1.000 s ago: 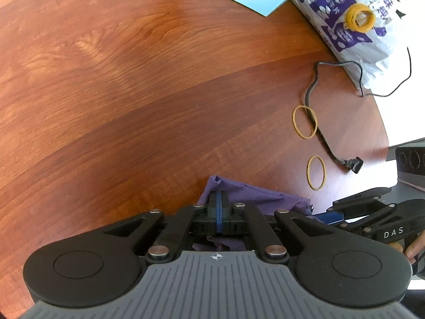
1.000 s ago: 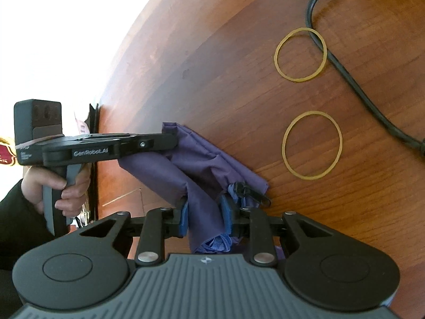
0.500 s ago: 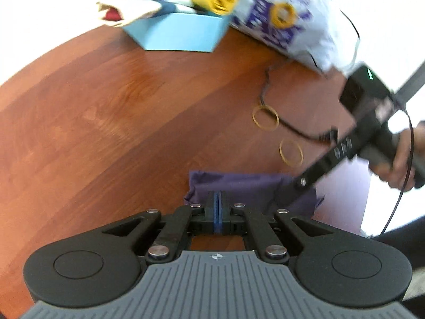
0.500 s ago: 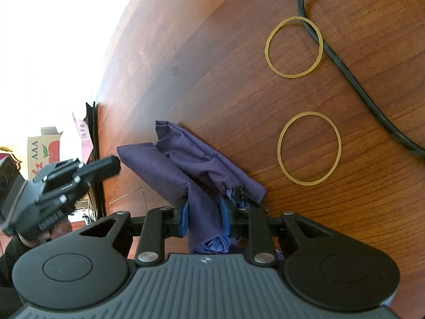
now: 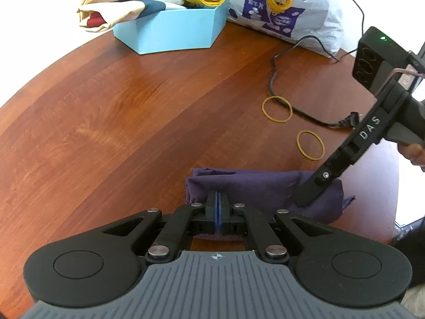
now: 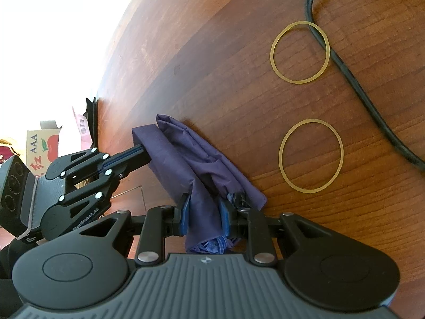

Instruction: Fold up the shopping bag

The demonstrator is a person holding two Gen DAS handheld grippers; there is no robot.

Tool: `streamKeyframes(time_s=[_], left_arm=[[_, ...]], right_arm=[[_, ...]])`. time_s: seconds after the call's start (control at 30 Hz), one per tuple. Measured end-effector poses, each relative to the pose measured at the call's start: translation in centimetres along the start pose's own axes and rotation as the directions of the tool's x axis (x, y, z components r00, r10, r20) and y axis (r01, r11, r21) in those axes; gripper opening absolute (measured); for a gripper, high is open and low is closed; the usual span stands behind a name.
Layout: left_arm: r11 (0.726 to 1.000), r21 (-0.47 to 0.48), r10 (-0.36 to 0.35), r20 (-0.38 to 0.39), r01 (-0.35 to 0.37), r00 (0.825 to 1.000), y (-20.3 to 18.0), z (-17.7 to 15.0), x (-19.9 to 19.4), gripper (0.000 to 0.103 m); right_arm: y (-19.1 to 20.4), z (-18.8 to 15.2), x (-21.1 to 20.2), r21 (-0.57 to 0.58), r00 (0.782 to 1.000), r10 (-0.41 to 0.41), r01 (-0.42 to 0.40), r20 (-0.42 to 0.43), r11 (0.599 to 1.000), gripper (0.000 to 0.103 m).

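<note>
Now my purple shopping bag [image 6: 186, 164], bunched lengthwise, lies at the surface [image 5: 111, 122] edge; my right hand-held gripper [image 6: 204, 216] is closing around one end, my left hand-held gripper [image 5: 218, 207] pressed together against the other, near two rubber bands [image 6: 310, 155].

The left tool [image 5: 217, 207] points steeply down, its blue pads pressed flat together. The right tool [image 6: 204, 212] angles down less steeply, its jaws closing on bunched purple cloth. A hand [image 5: 414, 151] grips its handle.
</note>
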State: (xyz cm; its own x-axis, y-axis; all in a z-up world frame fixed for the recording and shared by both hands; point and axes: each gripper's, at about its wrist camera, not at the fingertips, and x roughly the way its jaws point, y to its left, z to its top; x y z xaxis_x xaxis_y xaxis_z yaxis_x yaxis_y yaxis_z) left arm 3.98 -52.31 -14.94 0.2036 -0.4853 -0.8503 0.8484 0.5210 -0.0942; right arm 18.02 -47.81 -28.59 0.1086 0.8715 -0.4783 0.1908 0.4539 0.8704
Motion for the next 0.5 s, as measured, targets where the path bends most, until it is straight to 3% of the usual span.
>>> streamKeyframes(time_s=[0.1,0.27,0.4,0.5], left_arm=[[0.999,0.010,0.036,-0.035,-0.036,0.999,-0.7,0.6,1.0,0.002],[1.000,-0.021,0.012,-0.039,-0.012,0.999,0.0,0.5,1.2,0.002],[1.000,-0.022,0.014,-0.041,-0.015,0.999,-0.1,0.5,1.2,0.002],[1.000,-0.023,0.017,-0.043,-0.018,0.999,-0.2,0.5,1.2,0.002]], right_arm=[[0.2,0.0,0.0,0.006,1.000,-0.009,0.009,0.001,1.000,0.024],[2.6,-0.3,0.1,-0.055,0.994,-0.106,0.106,0.003,0.993,0.033],[5.8,-1.6,0.1,-0.177,0.970,-0.238,0.244,0.054,0.954,0.038],[8.4,-3.3,-0.2,-0.278,0.933,-0.334,0.359,0.134,0.891,0.039]])
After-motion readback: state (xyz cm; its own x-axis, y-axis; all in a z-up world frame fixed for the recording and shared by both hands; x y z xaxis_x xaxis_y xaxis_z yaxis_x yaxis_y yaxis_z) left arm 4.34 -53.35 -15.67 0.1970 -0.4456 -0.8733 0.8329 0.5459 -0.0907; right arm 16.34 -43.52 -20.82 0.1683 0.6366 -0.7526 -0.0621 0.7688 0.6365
